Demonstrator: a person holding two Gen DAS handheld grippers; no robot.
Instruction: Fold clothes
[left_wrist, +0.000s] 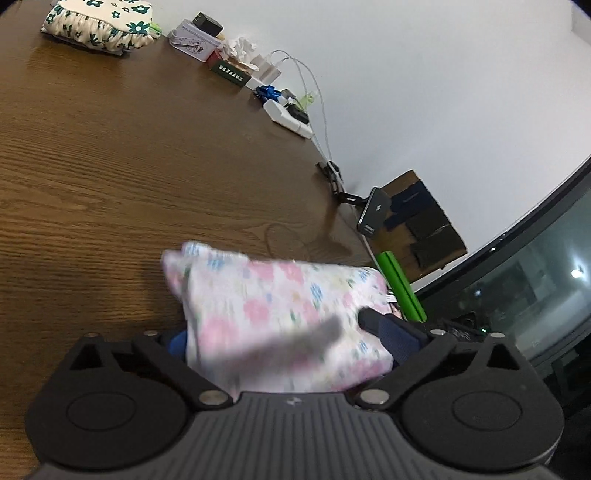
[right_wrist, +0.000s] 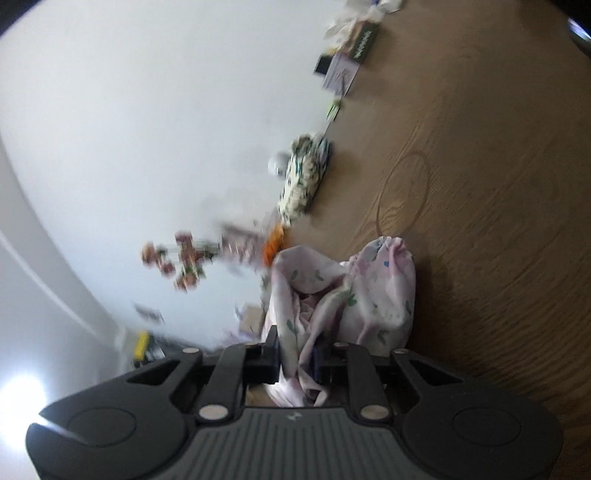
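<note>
The pink floral garment is seen low in frame between the wide-spread left claw and is pinched by the narrowed right claw at bottom centre.

The left hand-held gripper points down at a slant, jaws spread wide, pads clear of the cloth lying between them. The right hand-held gripper is rolled sideways, pointing about level, its jaws nearly together and pinching the cloth.

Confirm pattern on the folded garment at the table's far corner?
Cream with dark green flowers; clearest in left wrist view.
</note>
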